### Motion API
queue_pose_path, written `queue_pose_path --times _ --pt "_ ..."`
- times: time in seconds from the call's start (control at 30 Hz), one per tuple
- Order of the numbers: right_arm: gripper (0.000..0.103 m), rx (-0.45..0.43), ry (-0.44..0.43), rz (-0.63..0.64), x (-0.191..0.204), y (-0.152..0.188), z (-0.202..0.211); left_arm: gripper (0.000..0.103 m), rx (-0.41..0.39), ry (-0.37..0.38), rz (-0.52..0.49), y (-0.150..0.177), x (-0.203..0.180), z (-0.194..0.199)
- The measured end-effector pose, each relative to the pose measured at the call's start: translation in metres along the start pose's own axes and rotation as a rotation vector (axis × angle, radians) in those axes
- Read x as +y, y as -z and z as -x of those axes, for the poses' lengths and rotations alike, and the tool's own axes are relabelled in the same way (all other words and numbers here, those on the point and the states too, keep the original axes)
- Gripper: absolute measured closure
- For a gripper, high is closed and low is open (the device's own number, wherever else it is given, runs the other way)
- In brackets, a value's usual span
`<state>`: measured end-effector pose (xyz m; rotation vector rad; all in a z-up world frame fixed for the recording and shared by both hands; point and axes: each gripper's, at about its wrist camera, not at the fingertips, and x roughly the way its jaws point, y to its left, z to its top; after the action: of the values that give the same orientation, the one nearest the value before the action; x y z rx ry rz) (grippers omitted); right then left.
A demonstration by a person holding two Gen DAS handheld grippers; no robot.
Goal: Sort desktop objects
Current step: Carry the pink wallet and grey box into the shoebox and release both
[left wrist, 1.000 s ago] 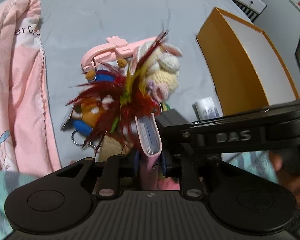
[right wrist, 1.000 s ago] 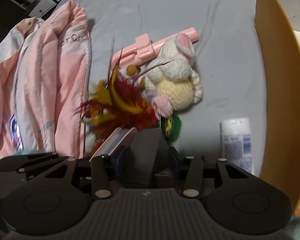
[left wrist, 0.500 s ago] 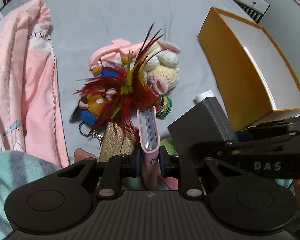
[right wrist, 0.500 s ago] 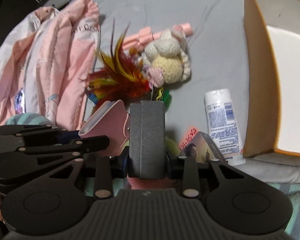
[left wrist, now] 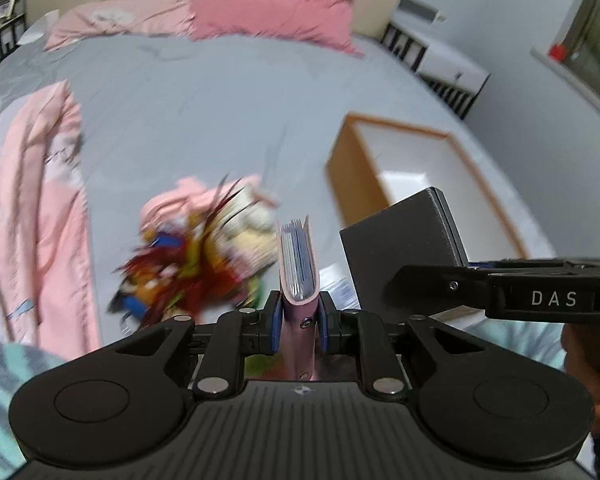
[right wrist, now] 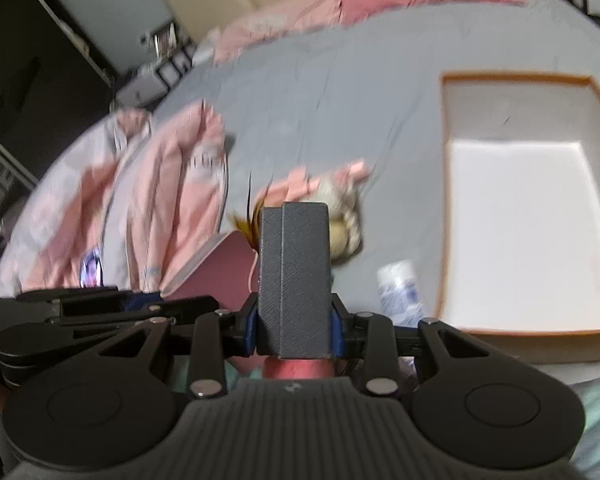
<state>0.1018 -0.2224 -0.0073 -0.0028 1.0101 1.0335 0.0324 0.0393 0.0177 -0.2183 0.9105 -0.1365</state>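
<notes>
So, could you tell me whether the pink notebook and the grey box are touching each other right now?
Apart. The left wrist view shows bed and clutter between the pink notebook and the grey box, each clamped in its own gripper.

You are looking at a pale pink wallet with blue-white inner leaves at frame centre, a dark grey textured box, an orange-walled, white-floored carton at right, pink clothing at left, and red-yellow feathers over a grey sheet.
</notes>
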Motion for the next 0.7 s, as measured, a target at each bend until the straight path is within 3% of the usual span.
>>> queue_pose_path --times 0.2,0.4,0.57,0.7 --pt "0.067 -0.145 0.079 -0.043 -0.025 -0.009 0.051 0.083 -0.079 0.092 -0.005 -0.025 -0.032 -0.004" --pt "0.067 -0.198 0.197 -0.122 -0.067 -0.011 0.076 0.083 -0.089 0.188 -0.021 -0.042 -0.075 -0.036" --pt "0.067 -0.168 0.262 -0.18 -0.1 -0.01 0.066 0.083 -0.089 0.158 -0.09 -0.048 -0.11 -0.069" --pt "0.067 -0.119 0.287 -0.19 -0.121 -0.007 0.044 0.084 0.0 0.09 -0.15 -0.042 -0.13 -0.112"
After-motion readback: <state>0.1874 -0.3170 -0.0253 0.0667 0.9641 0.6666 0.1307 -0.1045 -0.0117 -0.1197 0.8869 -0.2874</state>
